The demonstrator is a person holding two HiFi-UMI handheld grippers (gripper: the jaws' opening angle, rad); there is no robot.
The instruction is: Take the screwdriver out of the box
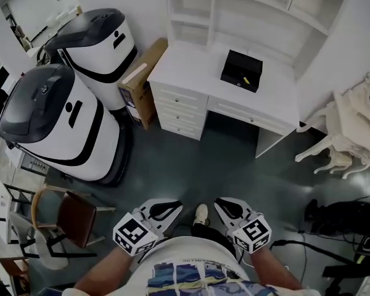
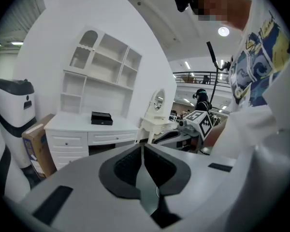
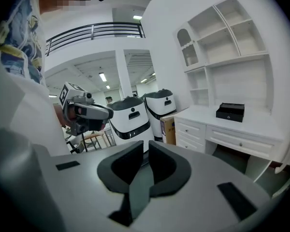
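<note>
The box point(image 1: 241, 70) looks matt black, the worktop point(image 1: 191, 66) smooth white-painted wood, and the floor point(image 1: 234, 165) dark and slightly glossy.

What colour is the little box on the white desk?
The box is black; the head view shows it best.
</note>
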